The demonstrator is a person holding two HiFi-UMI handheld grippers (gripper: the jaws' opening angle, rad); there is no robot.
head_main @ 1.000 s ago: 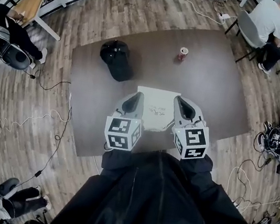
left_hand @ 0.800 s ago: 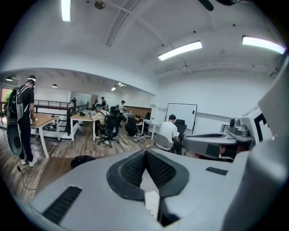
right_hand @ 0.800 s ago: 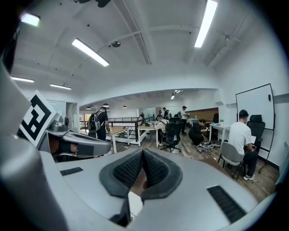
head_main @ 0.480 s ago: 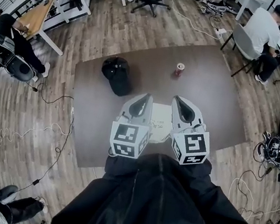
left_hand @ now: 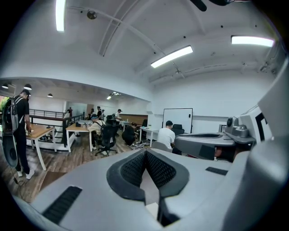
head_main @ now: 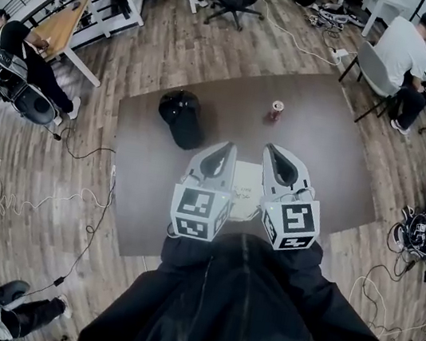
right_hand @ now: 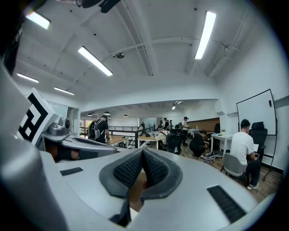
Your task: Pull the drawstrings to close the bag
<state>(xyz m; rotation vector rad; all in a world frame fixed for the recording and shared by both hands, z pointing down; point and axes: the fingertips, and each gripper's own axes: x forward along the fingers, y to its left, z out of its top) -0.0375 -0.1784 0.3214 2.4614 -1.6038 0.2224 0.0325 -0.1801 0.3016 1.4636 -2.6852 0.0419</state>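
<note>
The left gripper (head_main: 221, 152) and right gripper (head_main: 272, 153) are hovering side by side above the brown counter (head_main: 329, 153), fingers pressed together on nothing, the black bag (head_main: 180, 116) lying apart

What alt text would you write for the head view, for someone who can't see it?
Seen from above, a person in black holds the left gripper and the right gripper side by side over a brown table, both with jaws shut and nothing in them. On the table are a black bag, a small can and a white sheet.
</note>
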